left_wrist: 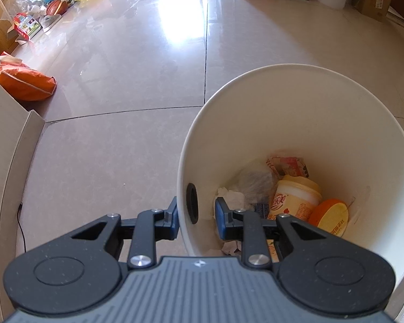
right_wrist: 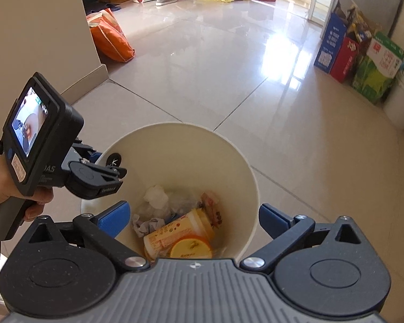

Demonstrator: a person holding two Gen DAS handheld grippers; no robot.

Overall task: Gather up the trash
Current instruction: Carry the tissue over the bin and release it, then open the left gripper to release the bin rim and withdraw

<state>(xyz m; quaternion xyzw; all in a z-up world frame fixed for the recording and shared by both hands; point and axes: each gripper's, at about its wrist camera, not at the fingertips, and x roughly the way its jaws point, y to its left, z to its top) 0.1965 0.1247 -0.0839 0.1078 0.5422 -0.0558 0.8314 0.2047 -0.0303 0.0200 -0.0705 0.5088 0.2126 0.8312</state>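
While the left claw is pinching the bin by its thin, stiff, light rim, the right claw is hanging wide open and empty above the trash below.

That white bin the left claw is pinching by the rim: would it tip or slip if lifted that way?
Probably it would tilt: the left gripper clamps only one side of the white bin rim. Its smooth wall looks slippery. The trash inside, such as the yellow cup, looks light.
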